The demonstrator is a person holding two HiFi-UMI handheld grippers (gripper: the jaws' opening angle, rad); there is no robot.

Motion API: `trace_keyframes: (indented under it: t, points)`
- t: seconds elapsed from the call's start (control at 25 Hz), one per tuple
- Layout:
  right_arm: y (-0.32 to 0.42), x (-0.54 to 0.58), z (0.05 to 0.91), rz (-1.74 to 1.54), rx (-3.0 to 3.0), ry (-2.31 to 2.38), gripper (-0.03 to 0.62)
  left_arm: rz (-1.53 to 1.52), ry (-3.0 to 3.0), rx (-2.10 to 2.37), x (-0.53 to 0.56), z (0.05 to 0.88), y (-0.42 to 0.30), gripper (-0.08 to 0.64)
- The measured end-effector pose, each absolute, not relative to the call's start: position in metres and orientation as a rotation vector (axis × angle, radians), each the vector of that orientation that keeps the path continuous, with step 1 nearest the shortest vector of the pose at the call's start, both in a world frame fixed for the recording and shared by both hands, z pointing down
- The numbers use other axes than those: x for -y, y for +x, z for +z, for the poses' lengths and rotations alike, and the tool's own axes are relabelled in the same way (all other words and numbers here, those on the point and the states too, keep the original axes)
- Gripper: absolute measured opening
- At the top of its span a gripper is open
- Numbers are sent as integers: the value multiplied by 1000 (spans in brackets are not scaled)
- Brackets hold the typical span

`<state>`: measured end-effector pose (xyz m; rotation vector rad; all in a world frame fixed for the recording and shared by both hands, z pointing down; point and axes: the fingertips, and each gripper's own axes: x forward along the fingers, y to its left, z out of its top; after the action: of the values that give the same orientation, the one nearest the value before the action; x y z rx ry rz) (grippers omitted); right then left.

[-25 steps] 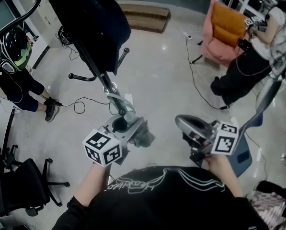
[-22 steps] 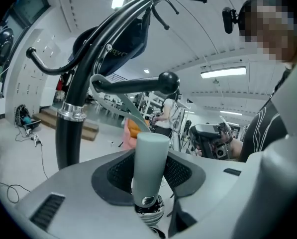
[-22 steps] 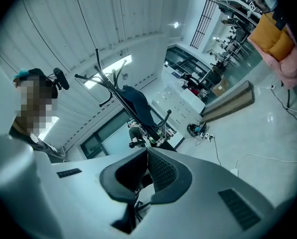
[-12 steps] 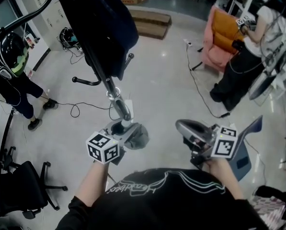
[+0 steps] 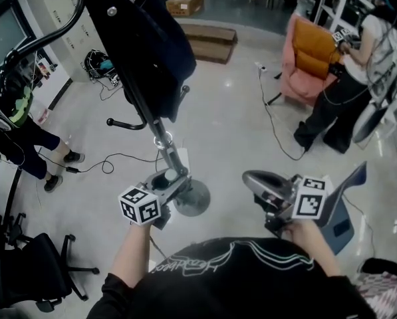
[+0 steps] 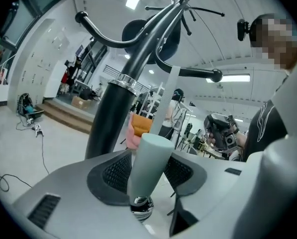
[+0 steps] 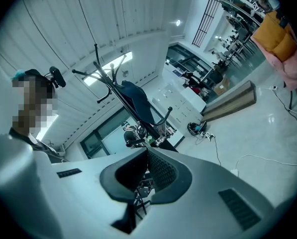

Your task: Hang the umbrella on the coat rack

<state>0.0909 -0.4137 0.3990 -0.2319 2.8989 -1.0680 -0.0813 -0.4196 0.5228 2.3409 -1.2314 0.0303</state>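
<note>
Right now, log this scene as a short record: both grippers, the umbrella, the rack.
left gripper: jaws have just been opening; pale green umbrella handle between them, grip looks loosened
right gripper: jaws together, nothing between
coat rack: upright beside the left gripper; dark blue item hangs on it
pale strap: runs from behind the handle up to a hook arm; whether it is looped over, cannot tell

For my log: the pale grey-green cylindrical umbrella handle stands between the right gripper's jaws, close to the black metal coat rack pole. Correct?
Wrong gripper. The pale grey-green cylindrical umbrella handle stands between the jaws of the left gripper, which have just been opening, close to the black metal coat rack pole; the left gripper view shows it. The right gripper holds nothing.
</note>
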Motion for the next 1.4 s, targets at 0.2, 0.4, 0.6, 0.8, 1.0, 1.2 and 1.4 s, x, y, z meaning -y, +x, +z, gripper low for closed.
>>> trace_keyframes:
  t: [0.2, 0.4, 0.6, 0.8, 1.0, 1.2, 1.4]
  points:
    - [87, 415, 409, -1106, -2893, -248, 14, -4, 2370, 1212, 422, 527, -86, 207]
    - [87, 410, 422, -1136, -2890, -233, 14, -3, 2307, 1184, 405, 551, -91, 268]
    - [86, 398, 425, -1163, -2899, -218, 14, -113, 2201, 1188, 371, 546, -96, 287]
    - [80, 380, 421, -1117, -2918, -226, 14, -70, 2272, 1124, 329, 501, -73, 265]
    - [70, 338, 416, -1123, -2917, -211, 14, -204, 2389, 1076, 289, 423, -58, 102]
    - [60, 286, 388, -1061, -2901, -168, 14, -242, 2497, 998, 244, 362, -36, 4]
    - [43, 218, 358, -992, -2890, -130, 14, -190, 2559, 960, 186, 330, -25, -2]
